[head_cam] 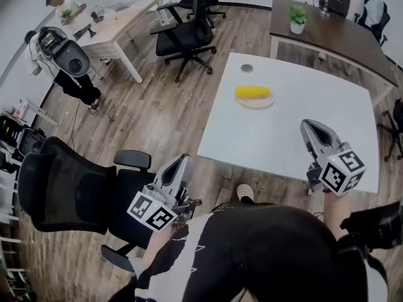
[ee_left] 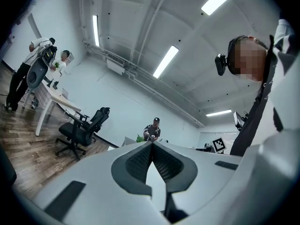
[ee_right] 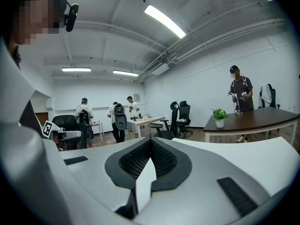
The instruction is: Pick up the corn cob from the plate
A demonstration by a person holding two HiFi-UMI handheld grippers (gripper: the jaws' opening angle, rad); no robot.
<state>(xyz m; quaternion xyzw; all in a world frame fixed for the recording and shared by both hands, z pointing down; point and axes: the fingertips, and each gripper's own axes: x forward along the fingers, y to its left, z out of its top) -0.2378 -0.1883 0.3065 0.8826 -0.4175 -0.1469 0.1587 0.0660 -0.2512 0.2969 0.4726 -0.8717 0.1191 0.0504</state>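
A yellow corn cob [head_cam: 252,92] lies on a small pale plate [head_cam: 261,103] toward the far side of the white table [head_cam: 283,137]. My right gripper [head_cam: 306,125] hovers over the table's near right part, well short of the plate, its jaws shut with nothing between them. My left gripper [head_cam: 184,159] is off the table's near left corner, above the floor, and is also shut and empty. In the left gripper view the left gripper [ee_left: 151,144] has its tips touching. The right gripper view shows the same of the right gripper [ee_right: 150,140]. Neither gripper view shows the corn.
A black office chair [head_cam: 69,194] stands close at my left and another [head_cam: 187,38] beyond the table's far left corner. A brown desk [head_cam: 340,33] with a potted plant [head_cam: 296,19] lies behind the table. People stand at a white desk [head_cam: 119,24] and at the back.
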